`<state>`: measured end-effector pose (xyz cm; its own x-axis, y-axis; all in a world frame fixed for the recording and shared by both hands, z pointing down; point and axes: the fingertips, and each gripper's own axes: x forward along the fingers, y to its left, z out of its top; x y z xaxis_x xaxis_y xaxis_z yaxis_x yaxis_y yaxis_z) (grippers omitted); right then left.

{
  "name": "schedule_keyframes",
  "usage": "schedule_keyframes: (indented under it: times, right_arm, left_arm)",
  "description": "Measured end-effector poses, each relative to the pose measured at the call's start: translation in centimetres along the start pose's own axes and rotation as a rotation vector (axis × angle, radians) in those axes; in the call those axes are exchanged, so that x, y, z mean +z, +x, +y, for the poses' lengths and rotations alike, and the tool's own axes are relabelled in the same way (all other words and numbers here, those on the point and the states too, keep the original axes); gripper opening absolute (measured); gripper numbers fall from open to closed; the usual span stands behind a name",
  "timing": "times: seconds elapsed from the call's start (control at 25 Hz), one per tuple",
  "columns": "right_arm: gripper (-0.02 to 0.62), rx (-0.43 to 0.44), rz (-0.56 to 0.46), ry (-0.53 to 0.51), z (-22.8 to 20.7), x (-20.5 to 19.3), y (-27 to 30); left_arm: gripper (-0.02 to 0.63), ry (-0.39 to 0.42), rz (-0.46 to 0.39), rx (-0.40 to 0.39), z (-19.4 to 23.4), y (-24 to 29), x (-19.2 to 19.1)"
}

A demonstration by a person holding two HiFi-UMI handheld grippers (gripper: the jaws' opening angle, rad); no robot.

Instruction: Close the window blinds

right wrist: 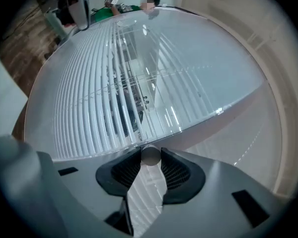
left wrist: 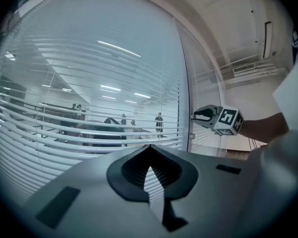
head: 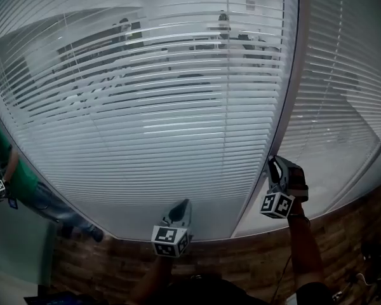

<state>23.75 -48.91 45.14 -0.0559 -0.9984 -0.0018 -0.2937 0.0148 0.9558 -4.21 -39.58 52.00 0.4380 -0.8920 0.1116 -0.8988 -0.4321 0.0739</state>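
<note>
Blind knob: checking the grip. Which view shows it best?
The right gripper view: the round knob fills the gap between the right gripper's pads, close up. The head view and left gripper view show only that gripper at the window frame; the gripped knob is hidden.

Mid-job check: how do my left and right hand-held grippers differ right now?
The right hand-held gripper is clamped on a small round knob; the left hand-held gripper has its jaws together on nothing. In the head view the right sits higher, at the right edge of the blinds; the left sits lower, in front of them. Both point toward the window.
</note>
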Motion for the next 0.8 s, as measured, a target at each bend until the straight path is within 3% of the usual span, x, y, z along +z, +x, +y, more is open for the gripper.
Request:
schedule_keyframes:
  times: [0.12,0.32,0.4,0.56,0.8]
  right_arm:
    - [0.129,0.031,-0.019,0.288,-0.5,-0.2,-0.8]
    - [0.135,0.160,-0.079,1.162,-1.1,-2.2,-0.6]
    - [0.146,0.197,-0.075,1.375,-1.2,-2.6,-0.2]
    - [0.147,0.211,-0.087,1.481,-1.1,-2.3,-0.3]
    - [0.147,0.187,-0.084,1.461,-1.3,-1.5,0.3]
  left_arm:
    - [-0.005,-0.011,-0.007,0.012,0.3,-0.4,-0.1]
    - [-0.005,-0.014,0.011,0.030,1.0,-1.0,-0.7]
    - [-0.005,-0.017,0.010,0.029,1.1,-1.0,-0.8]
    - [-0.005,-0.019,0.018,0.023,1.0,-1.1,-1.0]
    - [-0.005,-0.008,0.019,0.019,0.7,-1.1,-0.9]
